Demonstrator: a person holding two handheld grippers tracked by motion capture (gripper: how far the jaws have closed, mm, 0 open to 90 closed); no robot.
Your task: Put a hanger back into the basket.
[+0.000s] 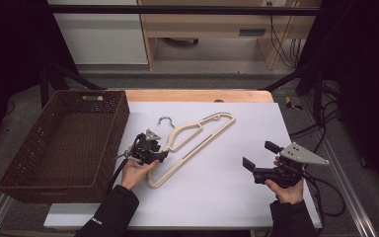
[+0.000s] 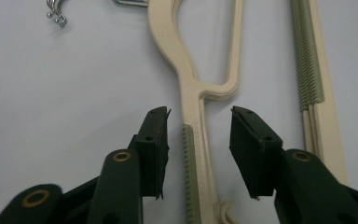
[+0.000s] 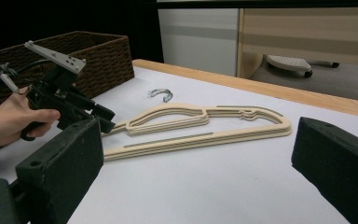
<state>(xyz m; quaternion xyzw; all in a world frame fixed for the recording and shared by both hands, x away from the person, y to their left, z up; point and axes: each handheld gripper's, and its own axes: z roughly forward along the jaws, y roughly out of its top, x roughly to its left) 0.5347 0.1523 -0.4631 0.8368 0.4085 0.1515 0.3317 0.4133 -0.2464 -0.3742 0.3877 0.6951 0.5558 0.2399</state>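
Observation:
A stack of cream plastic hangers point(image 1: 197, 136) with metal hooks point(image 1: 165, 120) lies on the white sheet point(image 1: 227, 192), running diagonally across its middle. My left gripper point(image 1: 165, 155) is low at the stack's left arm. In the left gripper view it point(image 2: 200, 116) is open, its jaws standing either side of the hanger arm point(image 2: 192, 100) without touching it. My right gripper point(image 1: 260, 155) is held at the right of the sheet, wide open and holding nothing, pointed toward the hangers point(image 3: 205, 122) and the left gripper point(image 3: 81, 109).
An empty brown wicker basket point(image 1: 121, 118) stands at the left, close to my left hand. The table's wooden far edge point(image 1: 197, 95) lies behind the sheet. Black frame posts and cables point(image 1: 321, 128) flank the right side.

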